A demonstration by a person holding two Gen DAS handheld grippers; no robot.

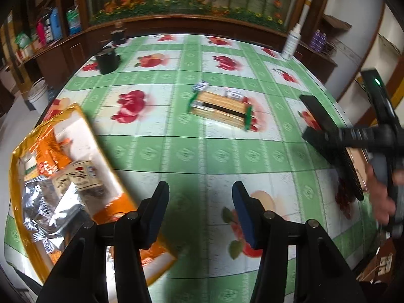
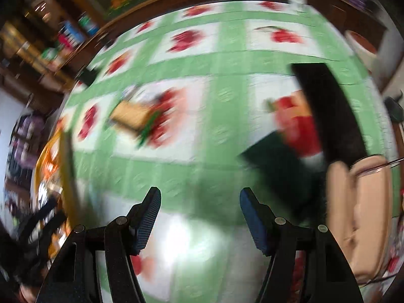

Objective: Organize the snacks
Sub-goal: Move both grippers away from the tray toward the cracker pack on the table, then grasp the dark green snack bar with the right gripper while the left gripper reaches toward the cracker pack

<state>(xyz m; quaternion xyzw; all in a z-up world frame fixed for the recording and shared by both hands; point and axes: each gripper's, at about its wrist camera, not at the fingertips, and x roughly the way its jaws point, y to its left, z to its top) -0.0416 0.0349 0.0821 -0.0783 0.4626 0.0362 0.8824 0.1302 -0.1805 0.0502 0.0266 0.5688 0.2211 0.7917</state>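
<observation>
At the bottom of the left wrist view, the left gripper (image 1: 200,212) hangs released, its ribbed dark pads wide apart over the glossy green-and-white tablecloth (image 1: 202,156) printed with red fruit. Just left of it, at lower left, sits an orange box (image 1: 101,156) with a shiny rim, holding crinkled silver and orange snack packets. Toward the middle lies a flat rectangular cracker pack (image 1: 221,111), clear-wrapped with green ends, its long axis running from upper left to lower right. At right, the right gripper (image 1: 325,123) reaches in with a black remote (image 1: 351,179) below it. Far back stand a dark mug (image 1: 108,60) and a white bottle (image 1: 293,41).

The right wrist view is badly smeared; its own fingers (image 2: 146,217) look spread with nothing between them, and only here shows a peach case (image 2: 363,214), possibly leather.
</observation>
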